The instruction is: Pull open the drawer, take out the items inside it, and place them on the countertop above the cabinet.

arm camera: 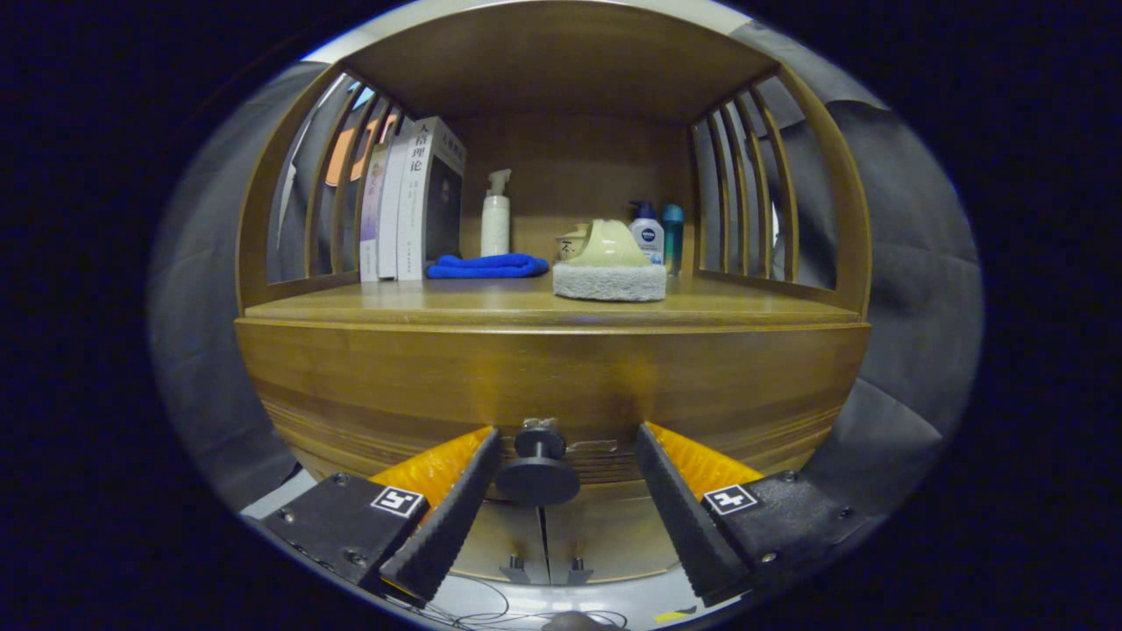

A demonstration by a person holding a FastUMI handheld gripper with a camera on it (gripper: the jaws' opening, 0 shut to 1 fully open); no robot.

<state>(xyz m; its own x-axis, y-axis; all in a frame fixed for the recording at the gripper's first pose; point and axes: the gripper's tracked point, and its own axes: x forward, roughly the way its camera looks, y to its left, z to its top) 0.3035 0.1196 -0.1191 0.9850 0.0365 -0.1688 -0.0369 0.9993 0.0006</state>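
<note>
Drawer (552,386) knob (537,469) sits between the parted tongs (565,447); sponge (609,267), cloth (488,265), books (412,202) on countertop (394,308).

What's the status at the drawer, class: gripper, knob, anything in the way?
Gripper open, fingers either side of the drawer knob, not pressing. Drawer shut. Nothing between fingers and knob.
</note>
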